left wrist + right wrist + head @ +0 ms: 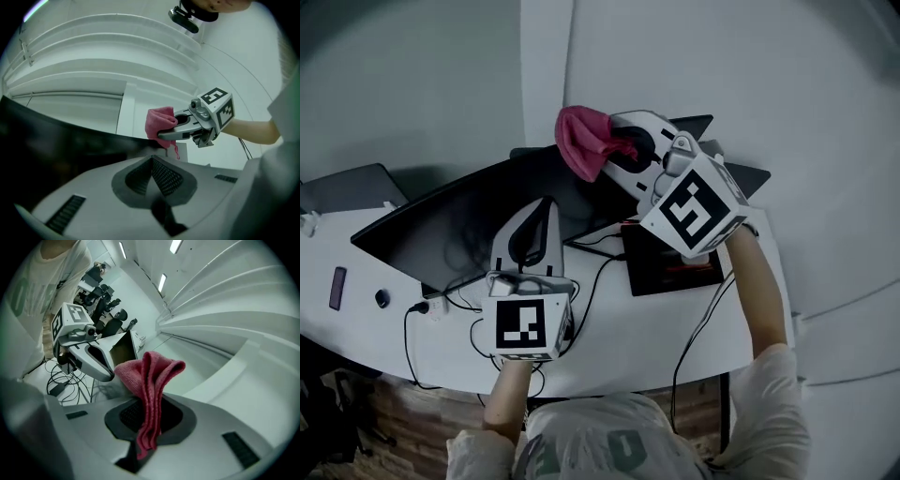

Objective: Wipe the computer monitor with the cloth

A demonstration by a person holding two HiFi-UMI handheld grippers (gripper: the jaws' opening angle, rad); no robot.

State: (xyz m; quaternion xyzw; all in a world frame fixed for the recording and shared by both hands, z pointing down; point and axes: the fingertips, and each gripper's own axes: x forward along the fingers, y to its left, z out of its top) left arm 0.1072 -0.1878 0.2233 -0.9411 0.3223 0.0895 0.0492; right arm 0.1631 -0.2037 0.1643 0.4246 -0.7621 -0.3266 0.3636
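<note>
The dark monitor (459, 230) stands on the white desk, seen from above in the head view. A pink cloth (586, 139) is bunched at the monitor's top edge, with my right gripper (614, 150) shut on it. In the right gripper view the cloth (150, 385) hangs folded from between the jaws of that gripper (150, 413). My left gripper (546, 208) is lower, in front of the screen, shut with nothing in it. The left gripper view shows its own tips (152, 161) together, the monitor's edge (56, 145), and the right gripper (166, 133) with the cloth (159, 124).
A dark flat device with a red edge (670, 262) lies on the desk (609, 356) to the right of the monitor. Black cables (591, 281) run across the desk. A closed laptop (347, 187) and a phone (337, 286) lie at the left. A white wall is behind.
</note>
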